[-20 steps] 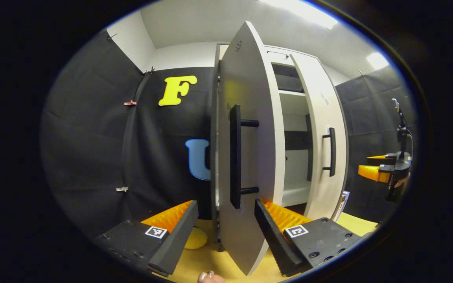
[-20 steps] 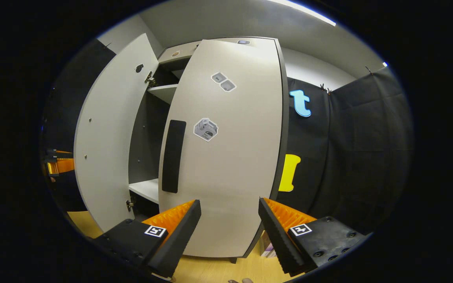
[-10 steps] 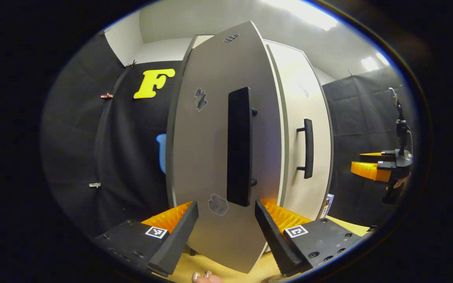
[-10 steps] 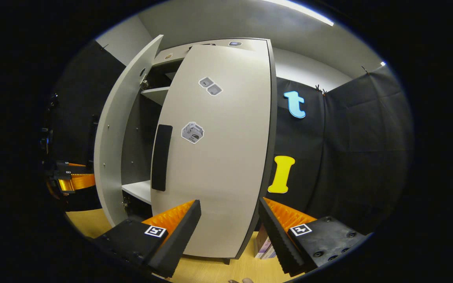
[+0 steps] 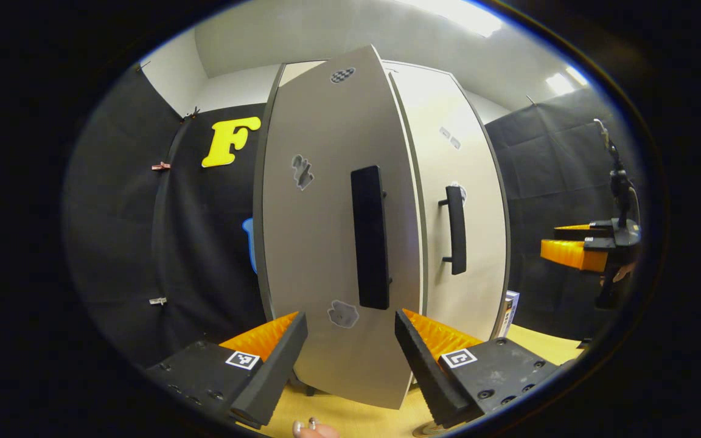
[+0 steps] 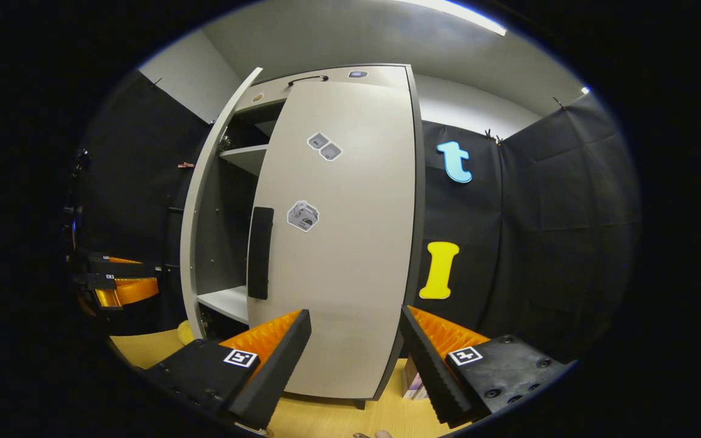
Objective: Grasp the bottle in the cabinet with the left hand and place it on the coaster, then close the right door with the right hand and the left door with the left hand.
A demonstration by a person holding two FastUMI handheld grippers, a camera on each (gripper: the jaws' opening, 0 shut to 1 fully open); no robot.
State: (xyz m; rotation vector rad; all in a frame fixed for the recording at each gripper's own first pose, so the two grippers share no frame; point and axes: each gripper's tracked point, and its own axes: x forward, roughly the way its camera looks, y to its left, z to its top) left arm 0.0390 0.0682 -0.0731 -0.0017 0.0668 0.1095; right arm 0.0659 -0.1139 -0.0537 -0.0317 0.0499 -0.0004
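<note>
Pale grey board makes up both doors of the cabinet [image 6: 387, 73], which stands on a wooden table [image 6: 326, 420] against the black cloth wall.

Left gripper view: the left gripper [image 5: 350, 359] is spread wide with nothing between its fingers. It points at the outer face of the left door [image 5: 314, 243], just below the door's black handle [image 5: 370, 237]. The fingers are close to the door face; contact cannot be confirmed. The left door stands ajar, its free edge forward of the right door [image 5: 472, 231]. The right door lies flat in the cabinet front, with its own black handle [image 5: 455, 230] near the gap between the two doors. The right gripper [image 5: 575, 249] is seen farther off at the right edge, clear of the cabinet.

Right gripper view: the right gripper [image 6: 353, 359] is also spread, holding nothing, and faces the closed right door [image 6: 344, 261]. Beside that door, the left door [image 6: 195, 213] is seen edge-on and partly open, exposing a shelf [image 6: 247, 155] and the cabinet floor [image 6: 226, 302]. The left gripper [image 6: 122, 283] appears beyond the open door. A small yellow round object [image 6: 185, 333] lies on the table at the foot of the left door; it cannot be identified with certainty. The bottle's position cannot be determined.
</note>
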